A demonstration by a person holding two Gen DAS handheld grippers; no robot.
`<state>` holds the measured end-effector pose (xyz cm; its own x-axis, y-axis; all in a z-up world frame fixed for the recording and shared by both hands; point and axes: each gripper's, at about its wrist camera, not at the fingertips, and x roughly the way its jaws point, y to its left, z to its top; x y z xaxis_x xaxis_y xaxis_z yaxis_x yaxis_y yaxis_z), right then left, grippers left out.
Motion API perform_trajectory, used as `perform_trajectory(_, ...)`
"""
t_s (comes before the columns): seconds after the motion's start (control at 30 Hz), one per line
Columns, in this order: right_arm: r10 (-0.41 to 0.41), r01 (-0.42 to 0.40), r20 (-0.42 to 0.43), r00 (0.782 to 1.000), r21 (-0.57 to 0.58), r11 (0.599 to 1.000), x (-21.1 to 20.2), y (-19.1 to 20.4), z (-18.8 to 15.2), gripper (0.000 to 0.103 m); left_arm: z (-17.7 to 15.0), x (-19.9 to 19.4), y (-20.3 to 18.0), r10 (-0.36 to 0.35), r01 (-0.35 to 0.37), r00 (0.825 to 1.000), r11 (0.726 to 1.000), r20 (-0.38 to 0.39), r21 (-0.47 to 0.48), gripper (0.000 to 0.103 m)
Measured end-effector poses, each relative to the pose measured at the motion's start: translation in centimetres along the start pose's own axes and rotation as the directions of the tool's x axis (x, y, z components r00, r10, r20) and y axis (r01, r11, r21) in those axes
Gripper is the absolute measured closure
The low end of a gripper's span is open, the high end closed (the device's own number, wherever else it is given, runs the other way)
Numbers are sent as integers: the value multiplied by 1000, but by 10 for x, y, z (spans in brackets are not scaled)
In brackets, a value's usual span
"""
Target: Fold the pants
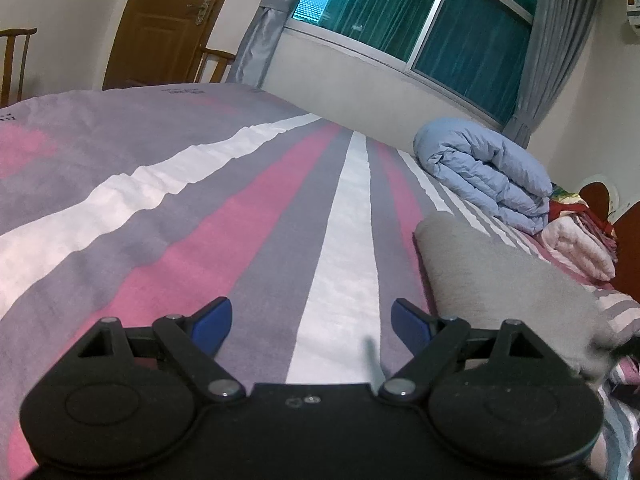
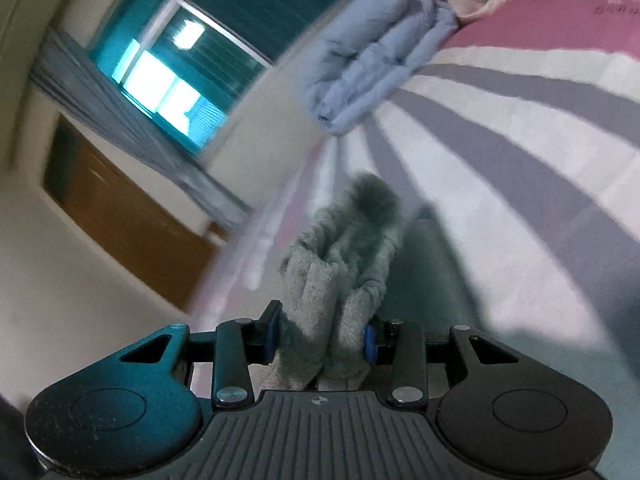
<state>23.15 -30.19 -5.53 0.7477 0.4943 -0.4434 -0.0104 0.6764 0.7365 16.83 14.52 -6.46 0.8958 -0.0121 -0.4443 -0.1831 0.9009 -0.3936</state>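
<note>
The grey pants (image 1: 500, 280) lie as a folded bundle on the striped bed, to the right of my left gripper (image 1: 312, 322). My left gripper is open and empty, low over the bedcover, apart from the pants. In the right wrist view, my right gripper (image 2: 322, 340) is shut on a bunched fold of the grey pants (image 2: 340, 264), which hang ahead of the fingers above the bed. This view is tilted and blurred.
The bed (image 1: 200, 220) has a pink, grey and white striped cover. A folded light blue quilt (image 1: 488, 172) and a pink-white blanket (image 1: 580, 248) lie by the headboard. A window (image 1: 440, 16) with grey curtains, a wooden door (image 1: 168, 20) and chairs stand beyond.
</note>
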Motion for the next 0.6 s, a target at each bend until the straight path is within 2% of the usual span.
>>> perform_trajectory(0.03, 3, 0, -39, 999, 64, 998, 8, -17, -3, 64, 0, 0, -1, 1, -1, 1000, 1000, -2, 1, 23)
perform_trajectory(0.1, 70, -66, -37, 997, 106, 992, 3, -28, -1, 61, -1, -1, -3, 0, -1, 1000, 1000, 3, 9, 23)
perform_trajectory(0.27, 89, -90, 11, 996, 44, 995, -20, -20, -8, 38, -2, 1, -7, -1, 1, 1000, 1000, 0, 23, 23)
perform_trajectory(0.43, 90, -90, 8, 996, 56, 994, -23, -17, -19, 36, -3, 0, -12, -8, 8, 1000, 999, 1, 44, 23)
perform_trajectory(0.6, 80, -80, 4, 997, 37, 996, -17, -8, -2, 36, -3, 0, -9, -5, 4, 1000, 1000, 6, 31, 23)
